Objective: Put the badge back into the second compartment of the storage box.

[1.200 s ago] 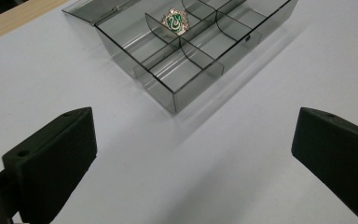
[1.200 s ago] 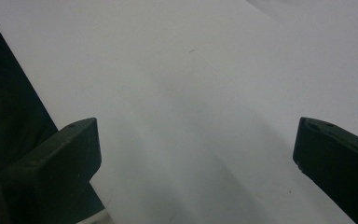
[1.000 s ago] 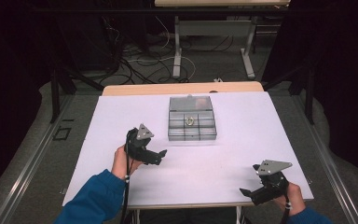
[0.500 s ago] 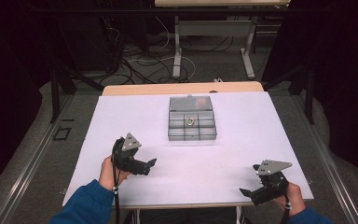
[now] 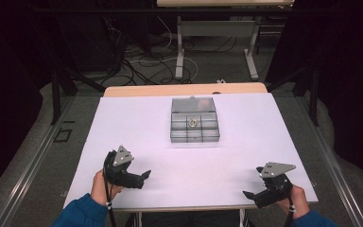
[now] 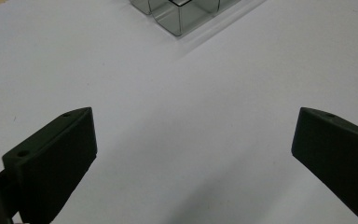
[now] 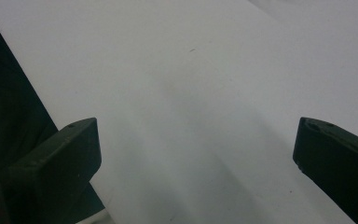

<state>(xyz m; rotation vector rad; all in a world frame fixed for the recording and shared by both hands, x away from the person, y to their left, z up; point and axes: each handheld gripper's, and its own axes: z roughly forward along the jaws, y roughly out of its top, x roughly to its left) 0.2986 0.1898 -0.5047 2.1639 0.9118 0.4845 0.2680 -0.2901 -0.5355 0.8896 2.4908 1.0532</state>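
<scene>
A clear plastic compartment box [image 5: 194,119] sits at the middle of the white table [image 5: 246,151], with a small yellowish item [image 5: 192,122] in one middle cell. Its near corner [image 6: 182,16] shows at the top of the left gripper view. My left gripper [image 5: 144,176] is low over the table's front left, well short of the box; its jaws stand wide apart with nothing between them [image 6: 193,154]. At the front right edge my right gripper [image 5: 246,195] points left along the table edge, jaws also wide apart and empty [image 7: 196,154].
The table's front edge [image 5: 189,208] runs just under both hands. A wooden strip [image 5: 184,89] borders the far edge. Beyond it stand desk legs [image 5: 179,52] and loose cables [image 5: 137,56] on the floor. Dark floor drops off left of the right gripper's jaws [image 7: 9,102].
My left gripper has drawn back from near the box toward the front left of the table and dropped lower. The right gripper has stayed put.
</scene>
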